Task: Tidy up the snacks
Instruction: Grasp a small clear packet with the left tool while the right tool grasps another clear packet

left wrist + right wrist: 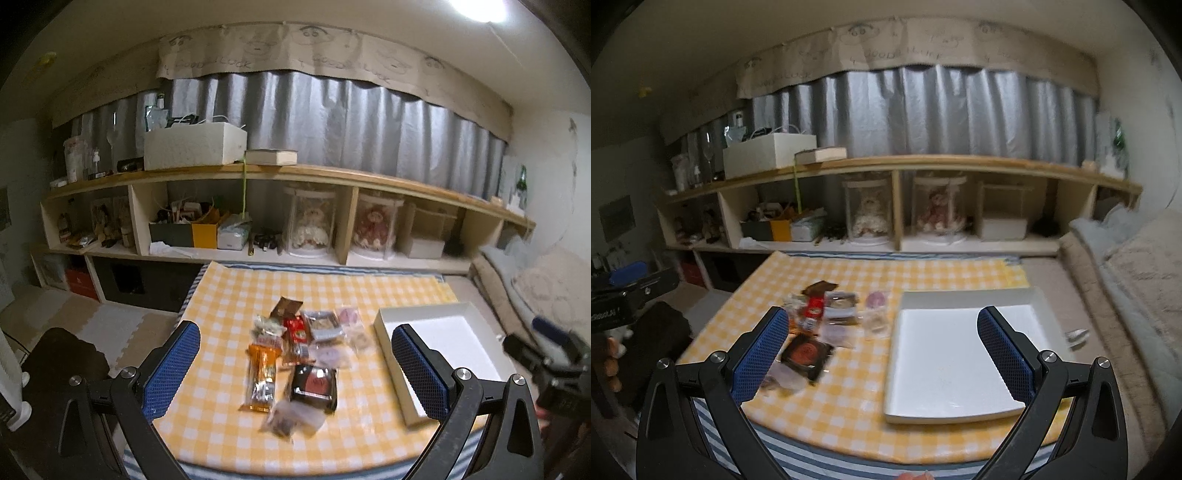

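Note:
A pile of wrapped snacks [299, 354] lies on the yellow checked tablecloth [229, 295]; it includes an orange bar pack [261, 376], a black and red pack [314, 384] and a red pack [297, 329]. An empty white box [454, 347] lies to their right. My left gripper [295, 365] is open, above the near table edge, short of the pile. My right gripper [882, 350] is open and empty above the near edge, with the white box [945, 354] under its right side and the snacks [827, 321] to its left.
A long wooden shelf unit [295, 173] with boxes, dolls in clear cases and clutter runs behind the table. A grey curtain hangs above it. Bedding [1137, 266] lies at the right. A dark chair [59, 354] stands at the left.

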